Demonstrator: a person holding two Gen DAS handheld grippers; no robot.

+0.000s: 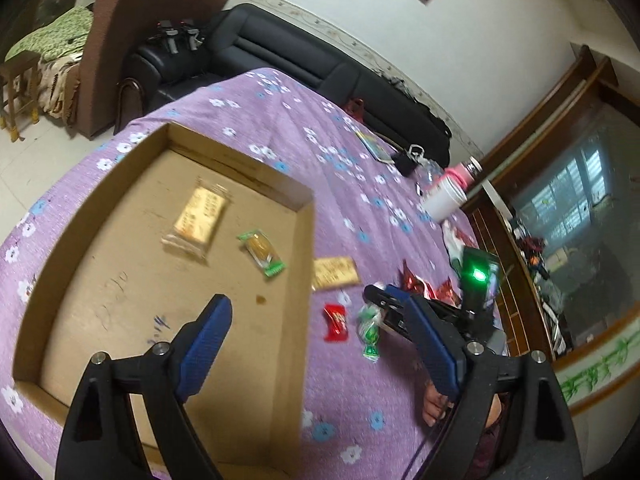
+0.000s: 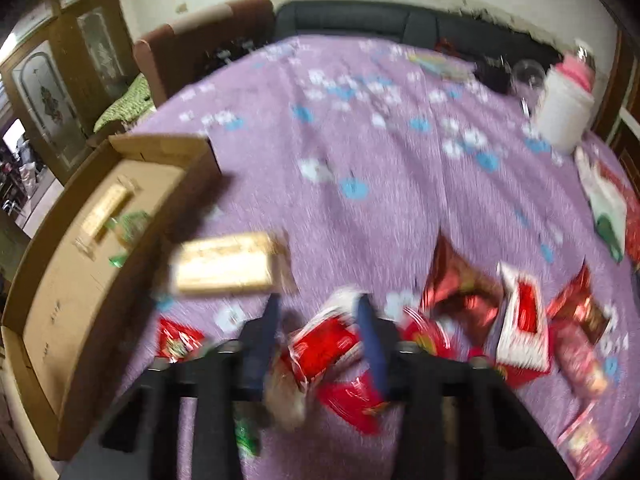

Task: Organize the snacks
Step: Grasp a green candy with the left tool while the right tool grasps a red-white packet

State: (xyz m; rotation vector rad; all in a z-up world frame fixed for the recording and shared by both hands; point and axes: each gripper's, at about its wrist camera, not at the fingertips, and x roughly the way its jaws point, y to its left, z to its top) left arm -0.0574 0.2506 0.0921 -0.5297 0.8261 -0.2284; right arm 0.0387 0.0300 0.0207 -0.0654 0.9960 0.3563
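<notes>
A shallow cardboard box (image 1: 308, 240) lies on the purple flowered cloth and holds a golden biscuit pack (image 1: 199, 220) and a green-wrapped sweet (image 1: 262, 251). My left gripper (image 1: 316, 328) is open and empty above the box's right wall. On the cloth to its right lie another golden pack (image 1: 334, 273), a red sweet (image 1: 336, 322) and a green sweet (image 1: 370, 334). In the blurred right wrist view my right gripper (image 2: 318, 312) is open over a red snack pack (image 2: 324, 346), beside the golden pack (image 2: 226, 264) and the box (image 2: 60, 320). Several red wrappers (image 2: 520, 316) lie to the right.
A white cup with a pink lid (image 1: 446, 196) stands at the far right of the table, with a booklet (image 1: 374, 145) and dark small items behind it. A black sofa (image 1: 320, 68) and a brown armchair (image 1: 120, 40) stand beyond the table. A wooden cabinet (image 1: 520, 240) stands on the right.
</notes>
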